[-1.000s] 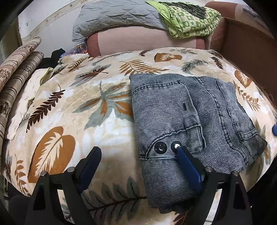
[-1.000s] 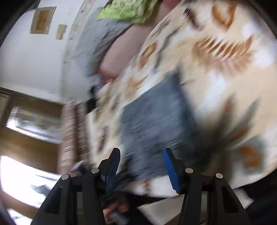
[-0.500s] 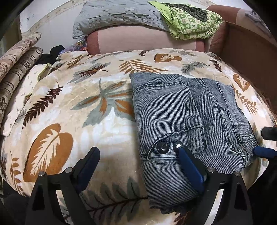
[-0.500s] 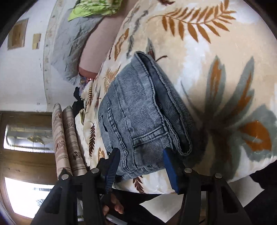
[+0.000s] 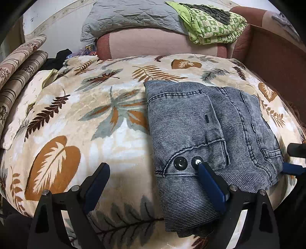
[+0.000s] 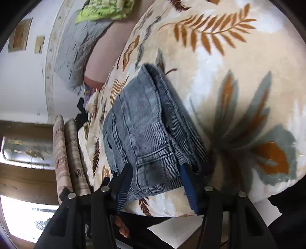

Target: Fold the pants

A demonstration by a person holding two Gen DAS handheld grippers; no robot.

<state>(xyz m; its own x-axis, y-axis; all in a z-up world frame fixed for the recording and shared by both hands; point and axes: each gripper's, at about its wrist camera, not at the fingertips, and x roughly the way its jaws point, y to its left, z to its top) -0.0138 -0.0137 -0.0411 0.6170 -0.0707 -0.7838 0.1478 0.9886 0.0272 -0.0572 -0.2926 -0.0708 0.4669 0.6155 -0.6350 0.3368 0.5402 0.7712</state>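
- The pants [image 5: 206, 134], grey-blue and folded into a thick stack, lie on the right half of the leaf-print blanket [image 5: 76, 122], with one end hanging over the near edge.
- The left gripper [image 5: 153, 172] stands with its jaws wide apart and holds nothing.
- Its right finger rests over the pants, the tip just beside two dark snaps [image 5: 180, 163]; its left finger sits over bare blanket, well apart from the cloth.
- The near left edge of the pants falls between these jaws, closer to the right finger.
- The right gripper [image 6: 155, 169] is turned on its side at the right near corner of the pants [image 6: 145, 134].
- Its jaws are spread, one finger on each face of the stacked layers, with the corner between them; whether the pads press the cloth cannot be told.
- In the left view, the right gripper's blue tip [image 5: 291, 169] shows touching that corner.
- Far off lie a grey quilt [image 5: 130, 17] and a green cloth [image 5: 210, 24].
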